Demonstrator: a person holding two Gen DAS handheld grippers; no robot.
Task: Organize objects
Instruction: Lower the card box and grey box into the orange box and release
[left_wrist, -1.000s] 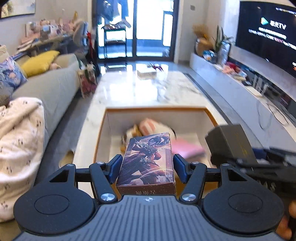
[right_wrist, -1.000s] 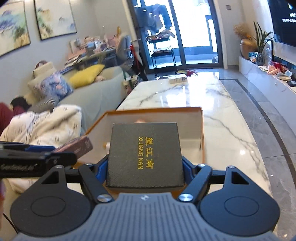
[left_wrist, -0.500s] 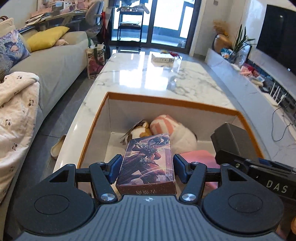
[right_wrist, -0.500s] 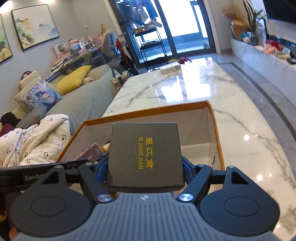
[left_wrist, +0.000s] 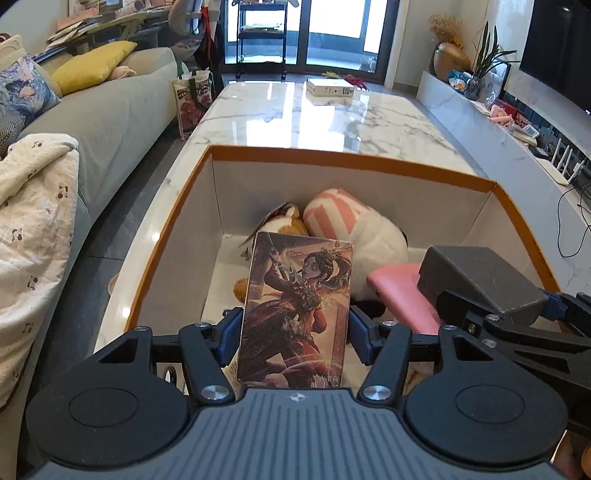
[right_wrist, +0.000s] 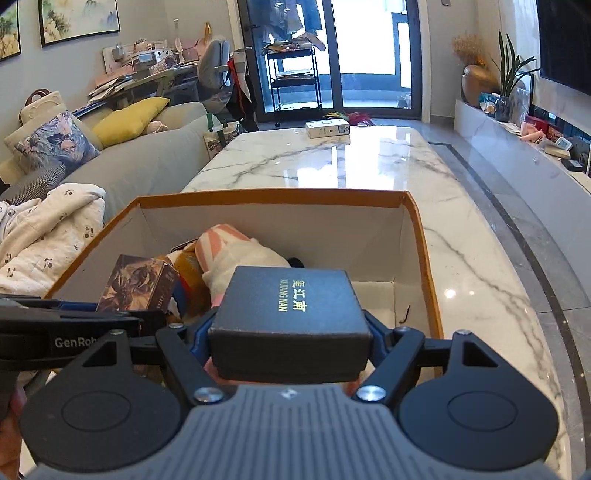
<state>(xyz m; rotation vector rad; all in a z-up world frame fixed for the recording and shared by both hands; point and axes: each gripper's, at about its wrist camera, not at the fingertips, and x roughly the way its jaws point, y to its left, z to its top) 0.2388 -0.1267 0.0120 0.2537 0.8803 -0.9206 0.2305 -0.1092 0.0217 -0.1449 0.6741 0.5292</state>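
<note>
Gold lettering on the black box (right_wrist: 291, 314) I read only in the right view, where my right tool (right_wrist: 291, 341) clamps it. My left tool (left_wrist: 293, 332) grips one picture box (left_wrist: 297, 310). Both hang over the one orange-rimmed carton (left_wrist: 354, 164) on the tabletop (left_wrist: 332, 114); inside lie two plush toys and one pink case (left_wrist: 402, 295).
</note>
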